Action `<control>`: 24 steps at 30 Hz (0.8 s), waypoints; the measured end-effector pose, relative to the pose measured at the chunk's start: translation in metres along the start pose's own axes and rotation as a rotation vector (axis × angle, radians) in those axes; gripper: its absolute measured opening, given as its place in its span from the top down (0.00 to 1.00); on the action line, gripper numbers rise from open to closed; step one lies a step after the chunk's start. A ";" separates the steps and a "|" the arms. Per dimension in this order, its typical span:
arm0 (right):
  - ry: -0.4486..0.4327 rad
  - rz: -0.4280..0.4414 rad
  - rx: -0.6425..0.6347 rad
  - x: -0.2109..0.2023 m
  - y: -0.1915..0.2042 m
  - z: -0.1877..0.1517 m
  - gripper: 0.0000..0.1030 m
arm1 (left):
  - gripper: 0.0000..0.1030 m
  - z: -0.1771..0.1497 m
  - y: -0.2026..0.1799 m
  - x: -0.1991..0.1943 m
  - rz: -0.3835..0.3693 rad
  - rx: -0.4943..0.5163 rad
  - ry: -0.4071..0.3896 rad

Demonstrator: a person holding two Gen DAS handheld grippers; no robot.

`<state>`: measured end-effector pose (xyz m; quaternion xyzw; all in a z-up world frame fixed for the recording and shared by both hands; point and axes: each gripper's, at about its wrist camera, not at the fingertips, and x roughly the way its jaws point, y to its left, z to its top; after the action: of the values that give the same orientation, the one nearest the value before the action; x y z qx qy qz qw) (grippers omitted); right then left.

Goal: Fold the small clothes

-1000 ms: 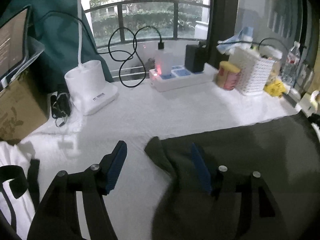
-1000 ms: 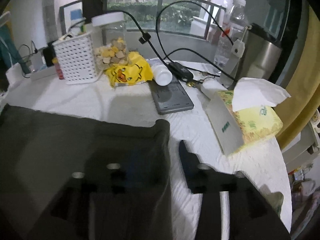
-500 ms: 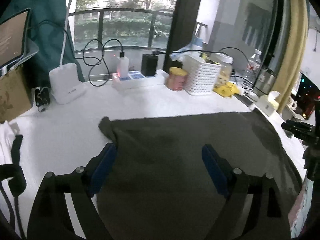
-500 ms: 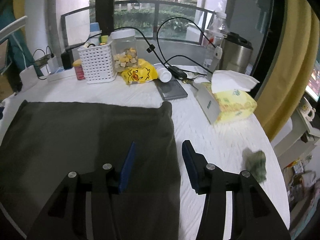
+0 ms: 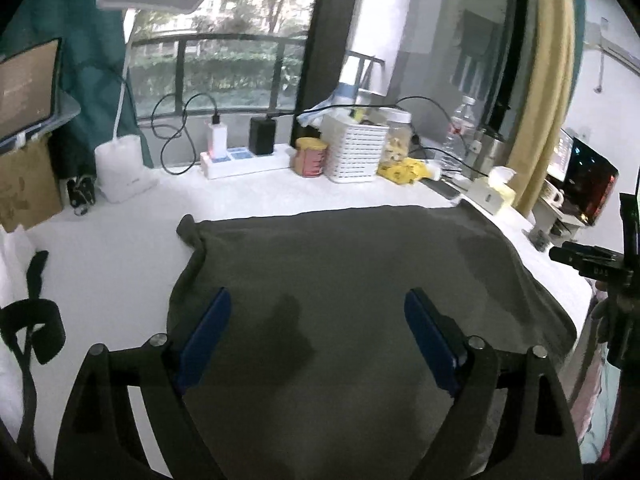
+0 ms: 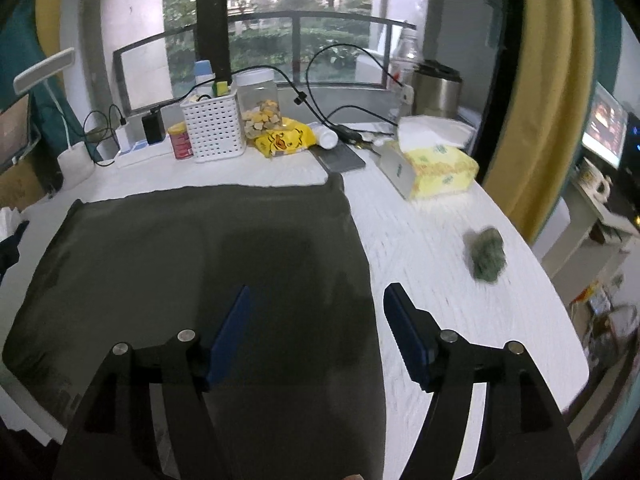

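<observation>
**Fingers wide on both sides, garment spread and unfolded**

Fingers of the left gripper (image 5: 316, 326) stand wide apart with nothing between them, hovering above the dark olive garment (image 5: 360, 280). The right gripper (image 6: 316, 320) is likewise spread wide and empty, its left finger over the cloth and its right finger over the bare white tablecloth (image 6: 440, 272) just past the garment's right edge.

The garment lies flat across the middle of the table, mostly smooth, with one small bunched corner (image 5: 188, 230) at its far left. No fold line or doubled layer shows in either view, so the spreading looks done and the folding itself not yet begun. What remains, as I judge it: gripping an edge or corners, bringing one side over the other, then repeating to a compact shape. A small crumpled green item (image 6: 486, 256) lies apart near the tissue pack (image 6: 436, 168), possibly another piece waiting.
</observation>
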<state>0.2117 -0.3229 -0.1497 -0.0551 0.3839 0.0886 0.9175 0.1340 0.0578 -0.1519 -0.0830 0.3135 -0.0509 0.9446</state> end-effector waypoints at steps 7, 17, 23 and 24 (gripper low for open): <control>0.022 -0.012 0.070 -0.034 -0.012 -0.044 0.30 | 0.04 -0.016 -0.015 -0.017 -0.026 -0.014 0.014; 0.085 0.031 0.150 -0.048 -0.013 -0.092 0.30 | 0.04 -0.036 -0.026 -0.025 0.005 -0.032 0.060; 0.127 0.092 0.152 -0.044 0.002 -0.101 0.30 | 0.04 -0.045 -0.029 -0.028 0.019 -0.026 0.077; 0.133 0.096 0.148 -0.042 0.004 -0.103 0.30 | 0.04 -0.046 -0.029 -0.029 0.025 -0.029 0.077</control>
<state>0.1104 -0.3410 -0.1914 0.0253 0.4518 0.1000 0.8861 0.0821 0.0279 -0.1661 -0.0906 0.3513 -0.0376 0.9311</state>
